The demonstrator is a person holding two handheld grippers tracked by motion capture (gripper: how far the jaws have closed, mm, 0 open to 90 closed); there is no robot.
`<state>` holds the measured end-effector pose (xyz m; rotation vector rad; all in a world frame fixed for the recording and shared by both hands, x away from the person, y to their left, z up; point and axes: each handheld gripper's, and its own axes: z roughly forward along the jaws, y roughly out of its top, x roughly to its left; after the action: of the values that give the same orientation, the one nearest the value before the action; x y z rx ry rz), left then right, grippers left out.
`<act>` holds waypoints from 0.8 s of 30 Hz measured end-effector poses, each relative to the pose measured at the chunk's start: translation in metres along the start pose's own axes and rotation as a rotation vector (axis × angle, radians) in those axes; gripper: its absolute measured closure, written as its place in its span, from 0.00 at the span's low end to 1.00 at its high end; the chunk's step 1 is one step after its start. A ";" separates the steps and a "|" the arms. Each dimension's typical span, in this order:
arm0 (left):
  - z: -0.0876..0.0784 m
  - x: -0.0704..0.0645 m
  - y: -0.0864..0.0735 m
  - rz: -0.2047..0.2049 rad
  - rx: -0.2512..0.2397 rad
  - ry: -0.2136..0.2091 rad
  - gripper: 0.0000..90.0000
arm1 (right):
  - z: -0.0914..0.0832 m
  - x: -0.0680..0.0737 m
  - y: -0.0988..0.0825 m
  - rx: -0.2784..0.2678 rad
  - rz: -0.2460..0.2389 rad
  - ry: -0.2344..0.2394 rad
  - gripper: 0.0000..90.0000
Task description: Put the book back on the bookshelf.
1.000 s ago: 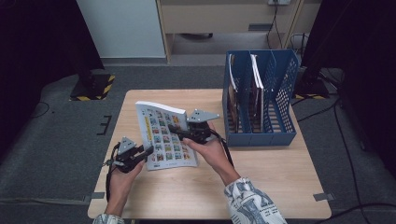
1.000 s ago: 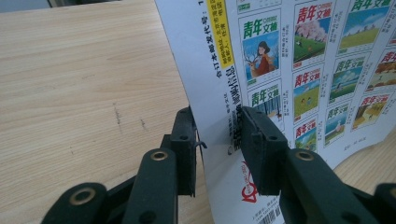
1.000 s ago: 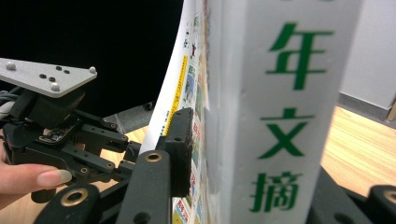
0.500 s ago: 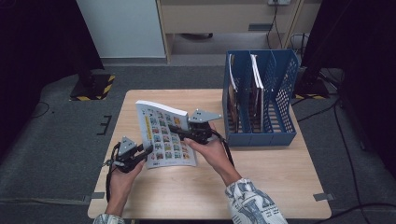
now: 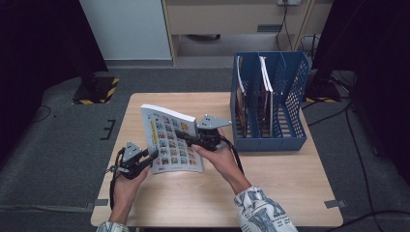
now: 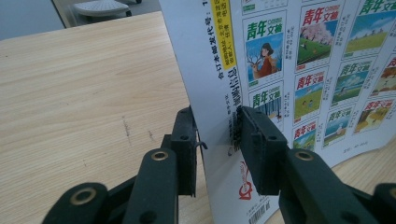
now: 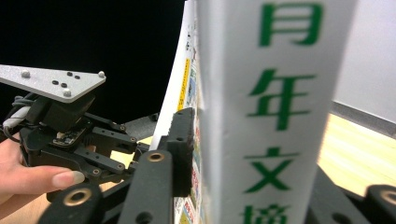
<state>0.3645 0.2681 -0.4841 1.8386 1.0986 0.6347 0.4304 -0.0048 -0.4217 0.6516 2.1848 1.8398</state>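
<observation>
A thick book stands tilted over the bare, pale wooden table, clamped by both the left tongs and right tongs, beside a blue file rack on grey carpet.

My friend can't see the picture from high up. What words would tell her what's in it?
A person at a wooden table holds a thick book tilted up with two black tongs, the left tongs on its near edge and the right tongs on its spine side. A blue file rack with a few books stands on the right.
</observation>
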 end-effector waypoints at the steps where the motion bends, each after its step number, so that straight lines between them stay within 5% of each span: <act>1: 0.000 0.000 0.000 0.000 0.000 0.000 0.74 | 0.000 0.000 0.000 0.000 0.000 0.000 0.78; 9: 0.001 0.000 0.001 0.005 -0.015 0.012 0.74 | 0.000 -0.001 0.001 -0.013 -0.012 -0.004 0.80; 24: -0.001 -0.001 -0.001 0.011 -0.026 0.008 0.74 | 0.001 -0.001 0.005 -0.022 -0.012 0.027 0.71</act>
<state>0.3633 0.2681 -0.4848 1.8229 1.0814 0.6604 0.4329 -0.0034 -0.4169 0.6115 2.1774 1.8750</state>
